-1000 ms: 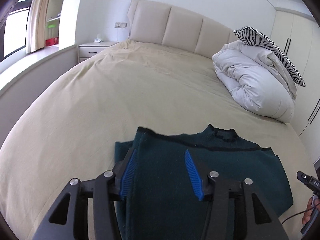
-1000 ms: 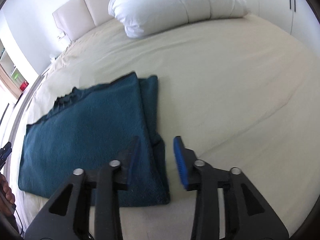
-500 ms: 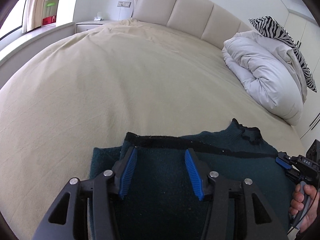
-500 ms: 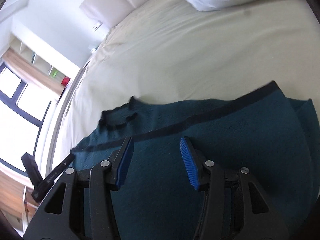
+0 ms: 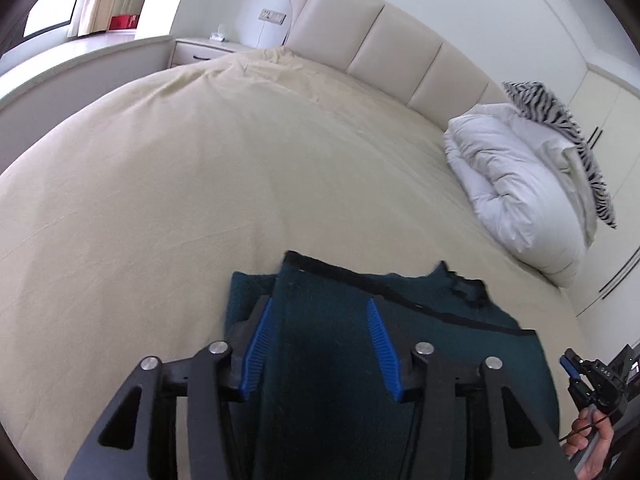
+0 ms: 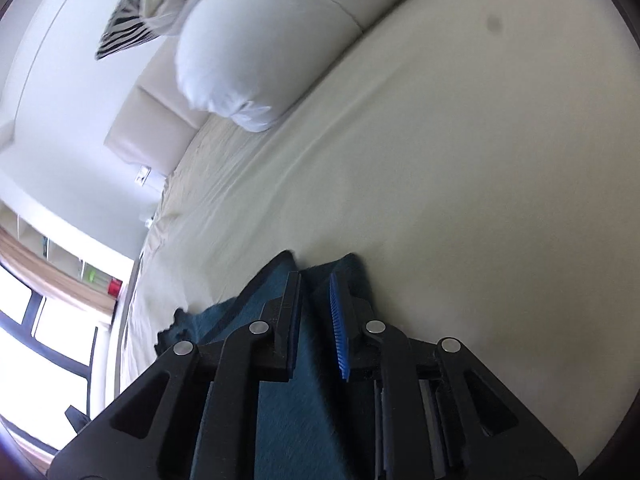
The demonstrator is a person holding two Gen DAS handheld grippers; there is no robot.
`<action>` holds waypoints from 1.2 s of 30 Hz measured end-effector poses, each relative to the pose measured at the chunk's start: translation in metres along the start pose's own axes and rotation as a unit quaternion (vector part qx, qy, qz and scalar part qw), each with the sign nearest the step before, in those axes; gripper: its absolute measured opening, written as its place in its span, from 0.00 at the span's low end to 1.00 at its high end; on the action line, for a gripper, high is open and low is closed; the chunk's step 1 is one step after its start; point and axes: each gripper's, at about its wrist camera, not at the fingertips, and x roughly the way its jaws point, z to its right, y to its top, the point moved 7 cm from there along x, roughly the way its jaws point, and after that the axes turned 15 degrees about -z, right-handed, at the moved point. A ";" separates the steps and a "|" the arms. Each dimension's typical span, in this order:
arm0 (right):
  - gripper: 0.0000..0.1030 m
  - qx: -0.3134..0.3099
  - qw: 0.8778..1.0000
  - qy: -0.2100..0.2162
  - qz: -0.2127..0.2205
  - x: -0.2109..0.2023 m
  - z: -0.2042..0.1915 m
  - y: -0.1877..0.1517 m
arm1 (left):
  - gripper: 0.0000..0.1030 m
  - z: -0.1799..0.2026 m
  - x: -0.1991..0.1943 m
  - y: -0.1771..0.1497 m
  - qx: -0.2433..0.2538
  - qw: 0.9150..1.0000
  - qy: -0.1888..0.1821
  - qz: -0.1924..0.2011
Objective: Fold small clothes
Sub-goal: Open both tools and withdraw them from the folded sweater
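A dark teal sweater [image 5: 452, 344] lies folded lengthways on the cream bed sheet [image 5: 200, 200], collar to the right. My left gripper [image 5: 318, 304] hangs low over its left part. Its jaws straddle the top layer's edge and are opening slightly, and the blue pads [image 5: 258, 344] are apart from the cloth. In the right wrist view my right gripper [image 6: 314, 278] sits at the far edge of the sweater [image 6: 296, 420]. Its jaws are closing to a narrow gap, with a bunched ridge of the cloth pinched between them. From the left wrist view that right gripper [image 5: 588, 372] shows at the right rim, held by a hand [image 5: 592, 440].
A rolled white duvet [image 5: 516, 192] with a zebra-print pillow [image 5: 560, 120] on it lies at the bed's right side by the padded headboard [image 5: 380, 48]. A nightstand [image 5: 200, 50] and a window ledge stand to the left. Wardrobe doors line the right wall.
My right gripper swung from over the sweater's middle to its far edge, rolled, and narrowed its jaws onto the cloth. My left gripper sank a little and rolled, its jaws still apart.
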 end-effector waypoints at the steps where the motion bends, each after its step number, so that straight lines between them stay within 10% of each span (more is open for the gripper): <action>1: 0.16 -0.021 1.000 0.016 -0.002 -0.008 -0.018 -0.011 | 0.61 0.009 -0.010 -0.011 0.008 1.000 -0.007 0.005; 7: 0.44 -0.165 0.974 0.104 -0.118 0.001 -0.131 -0.135 | 0.63 0.028 -0.004 -0.079 0.068 0.997 0.029 -0.035; 13: 0.39 -0.203 0.953 0.090 -0.206 0.048 -0.134 -0.228 | 0.54 0.008 -0.013 -0.108 0.096 0.993 0.060 -0.037; 25: 0.42 -0.028 0.997 0.039 -0.062 -0.060 0.012 -0.159 | 0.57 0.001 -0.050 -0.131 0.092 0.993 0.073 -0.029; 30: 0.65 0.018 1.000 0.021 0.006 -0.120 0.047 -0.147 | 0.65 0.020 -0.063 -0.132 0.092 0.994 0.046 -0.024; 36: 0.65 0.012 0.999 0.037 -0.016 -0.108 0.040 -0.125 | 0.65 0.055 -0.048 -0.128 0.097 0.994 -0.006 -0.049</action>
